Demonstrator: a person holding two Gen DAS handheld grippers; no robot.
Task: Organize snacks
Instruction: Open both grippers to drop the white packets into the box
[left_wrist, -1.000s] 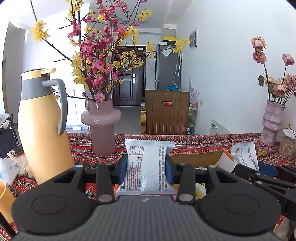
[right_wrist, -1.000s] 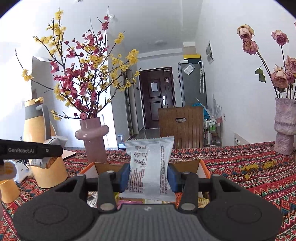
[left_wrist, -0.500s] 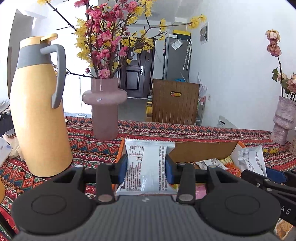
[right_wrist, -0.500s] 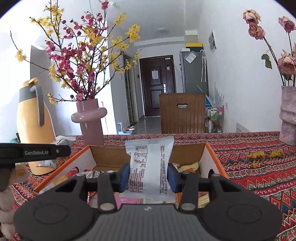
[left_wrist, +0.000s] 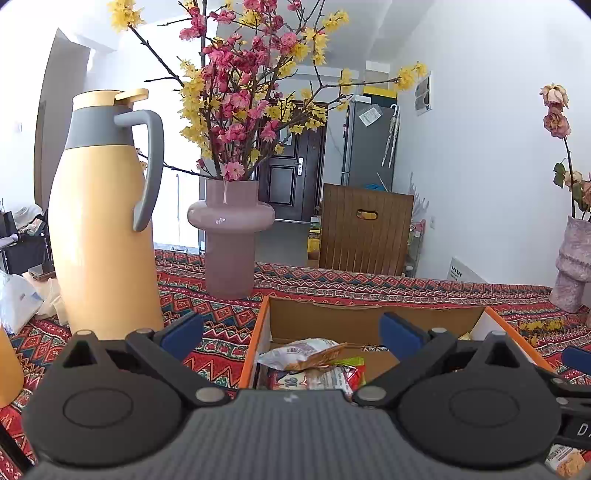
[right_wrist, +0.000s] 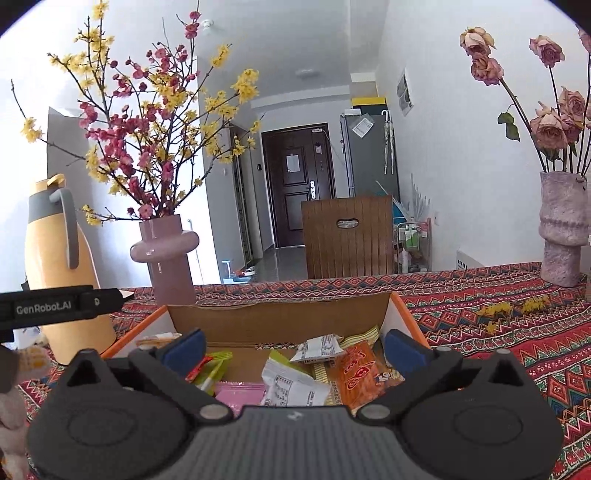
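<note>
Snack packets (right_wrist: 295, 384) loose in cardboard box (right_wrist: 280, 317)

a lived-in home, a dining area open to an entry hall: a patterned cloth over the tabletop (right_wrist: 480, 295), a blossom vase (left_wrist: 231, 236), a yellow thermos jug (left_wrist: 99, 221), a wooden chair (right_wrist: 347, 236), a dark front door (right_wrist: 299, 188) and a grey fridge (right_wrist: 369, 155) behind.

Patterned red tablecloth (right_wrist: 498, 332) under cardboard box (right_wrist: 280, 317), yellow jug (left_wrist: 99, 236), pink vase (left_wrist: 231, 240), grey vase (right_wrist: 563, 236).
</note>
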